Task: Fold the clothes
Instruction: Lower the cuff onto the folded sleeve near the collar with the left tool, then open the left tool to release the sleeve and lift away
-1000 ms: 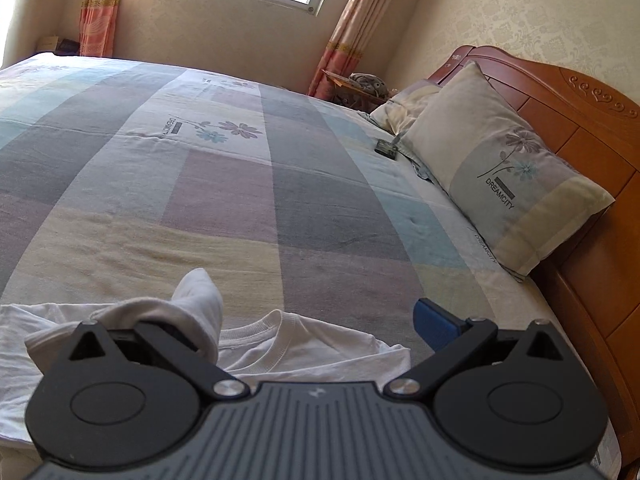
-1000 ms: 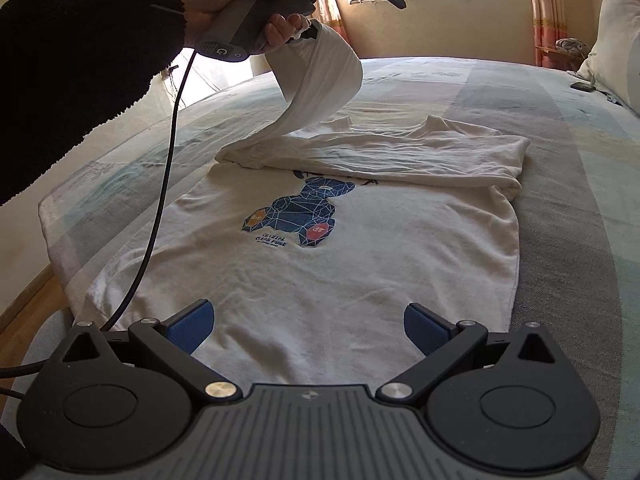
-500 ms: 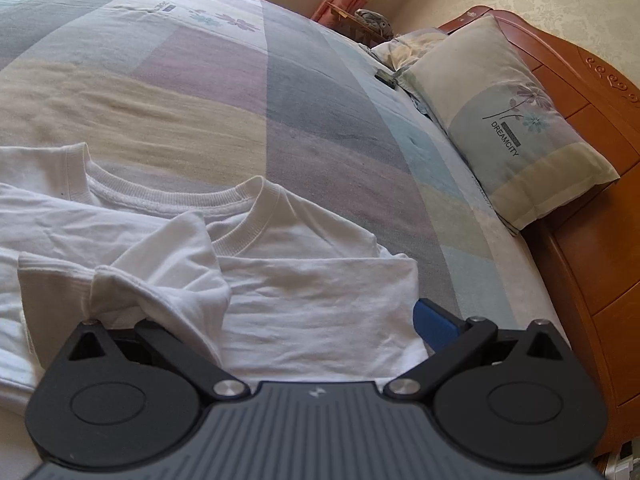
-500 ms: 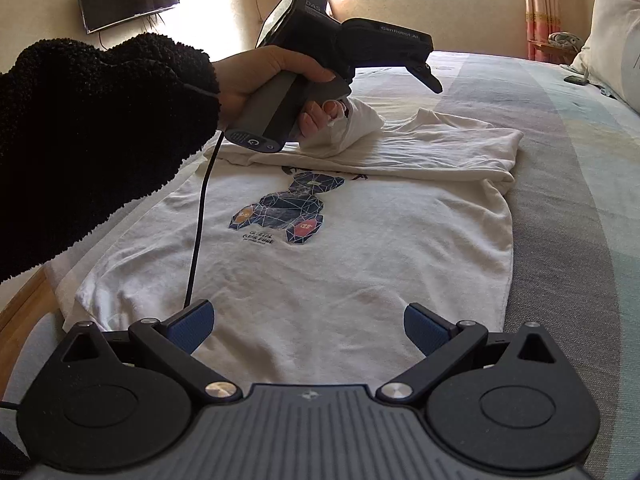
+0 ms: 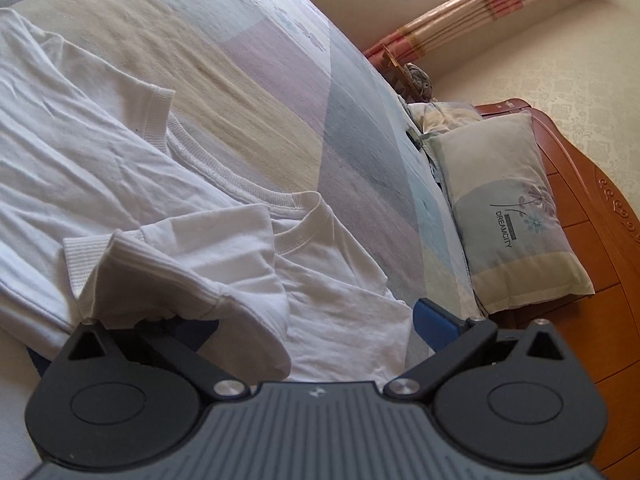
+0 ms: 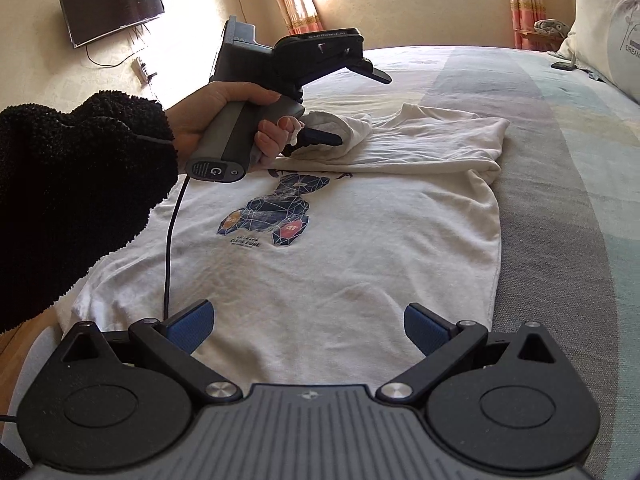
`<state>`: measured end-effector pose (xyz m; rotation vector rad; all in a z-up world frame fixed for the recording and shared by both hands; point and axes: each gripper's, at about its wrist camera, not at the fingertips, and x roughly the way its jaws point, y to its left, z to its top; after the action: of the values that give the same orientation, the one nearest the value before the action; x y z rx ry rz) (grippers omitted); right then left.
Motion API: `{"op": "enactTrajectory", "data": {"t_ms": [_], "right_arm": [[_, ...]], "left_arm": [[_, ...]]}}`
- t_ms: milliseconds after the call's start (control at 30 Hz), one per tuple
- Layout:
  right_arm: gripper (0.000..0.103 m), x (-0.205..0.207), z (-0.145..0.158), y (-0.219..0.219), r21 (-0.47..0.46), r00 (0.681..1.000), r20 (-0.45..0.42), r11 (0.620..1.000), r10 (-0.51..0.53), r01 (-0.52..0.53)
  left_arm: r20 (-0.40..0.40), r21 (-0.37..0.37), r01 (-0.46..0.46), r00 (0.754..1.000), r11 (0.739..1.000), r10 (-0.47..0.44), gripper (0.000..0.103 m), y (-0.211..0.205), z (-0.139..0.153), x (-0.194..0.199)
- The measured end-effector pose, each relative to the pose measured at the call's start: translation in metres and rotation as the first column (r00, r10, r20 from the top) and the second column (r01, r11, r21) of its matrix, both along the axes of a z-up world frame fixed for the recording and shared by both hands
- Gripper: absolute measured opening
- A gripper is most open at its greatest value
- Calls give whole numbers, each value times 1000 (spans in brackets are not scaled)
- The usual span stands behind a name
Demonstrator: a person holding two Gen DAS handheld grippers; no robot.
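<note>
- One wide bed [image 6: 560, 168], covered in a pastel patchwork sheet, fills both views; its carved wooden headboard [image 5: 592, 216] stands at the right of the left wrist view.
- White T-shirt [image 6: 320, 264] lies spread flat on the near left part of the bed, printed bear graphic [image 6: 272, 216] facing up, with its far end folded over on itself into a thick band across the shirt.
- Pillow [image 5: 508, 216] with a flower print leans against the headboard, well apart from the shirt.
- Black fuzzy sleeve [image 6: 76, 192] comes in from the left of the right wrist view, and the hand [image 6: 224, 116] grips the grey handle of the left gripper.
- Left gripper [image 6: 344, 104] hovers low over the folded far end of the shirt, its fingers spread wide; the shirt's sleeve [image 5: 184, 276] is draped over the lower finger rather than pinched between the two.
- Right gripper [image 6: 308, 326] sits at the near hem of the shirt, its blue pads [image 6: 424, 326] spread apart and holding nothing.
- Small dark phone [image 6: 562, 65] lies on the far right of the bed, just beside the pillow.
</note>
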<state>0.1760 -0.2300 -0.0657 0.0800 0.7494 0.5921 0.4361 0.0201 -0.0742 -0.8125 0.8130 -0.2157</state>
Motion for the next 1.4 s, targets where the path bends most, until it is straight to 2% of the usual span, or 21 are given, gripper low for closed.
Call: {"op": "enactTrajectory", "data": {"t_ms": [100, 133, 200, 267, 333, 433, 467, 500, 567, 700, 767, 867, 967, 1067, 1167, 1267, 1333, 1400], "right_arm": [[103, 0, -1, 1, -3, 1000, -1, 1000, -1, 1], [103, 0, -1, 1, -5, 1000, -1, 1000, -1, 1], [103, 0, -2, 2, -8, 1000, -2, 1000, 0, 0], [103, 0, -3, 2, -10, 1000, -3, 1000, 2, -2], [103, 1, -4, 3, -12, 1000, -6, 1000, 4, -4], [103, 1, -4, 3, -22, 1000, -6, 1000, -2, 2], [103, 1, -4, 3, -22, 1000, -8, 1000, -2, 2], [103, 1, -5, 3, -23, 1000, -11, 1000, -5, 5], [103, 2, -5, 2, -28, 1000, -15, 1000, -13, 12], [103, 4, -6, 0, -20, 1000, -21, 1000, -23, 22], [103, 4, -6, -1, -15, 999, -23, 1000, -26, 25], [103, 5, -6, -2, -10, 999, -27, 1000, -27, 27], [103, 7, -9, 0, -13, 999, -37, 1000, -29, 29], [103, 9, -11, 1, -19, 998, -44, 999, -34, 33], [103, 10, -11, 3, -26, 999, -42, 999, -34, 33], [103, 10, -11, 3, -32, 999, -38, 999, -35, 34], [103, 11, -11, 3, -28, 999, -37, 999, -33, 32], [103, 11, -12, 2, -24, 999, -37, 999, -33, 32]], "left_arm": [[67, 100, 25, 997, 995, -31, 102, -15, 15, 5], [97, 154, 44, 994, 987, -59, 102, -24, 21, 6], [132, 242, 96, 983, 965, -131, 102, -43, 29, 6], [149, 331, 172, 961, 928, -232, 102, -65, 34, 5], [131, 407, 276, 925, 870, -355, 102, -86, 30, 0], [17, 482, 460, 846, 746, -533, 102, -113, 16, -7], [-12, 494, 496, 825, 714, -565, 102, -116, 12, -10], [-22, 502, 509, 816, 699, -578, 102, -116, 9, -14], [-16, 486, 508, 819, 711, -574, 102, -106, 11, -22], [22, 361, 496, 842, 790, -539, 102, -73, 19, -36], [55, 328, 478, 851, 815, -522, 102, -60, 23, -43], [48, 285, 410, 897, 867, -440, 102, -44, 21, -38], [27, 142, 305, 950, 942, -312, 102, -23, 9, -24], [33, 43, 215, 976, 976, -217, 102, -14, 3, -13], [88, 64, 179, 979, 982, -184, 102, -22, 11, -2], [151, 102, 185, 968, 977, -199, 102, -43, 24, 8], [168, 120, 233, 953, 965, -251, 102, -64, 30, 14], [178, 151, 309, 926, 939, -333, 102, -88, 34, 17]]}}
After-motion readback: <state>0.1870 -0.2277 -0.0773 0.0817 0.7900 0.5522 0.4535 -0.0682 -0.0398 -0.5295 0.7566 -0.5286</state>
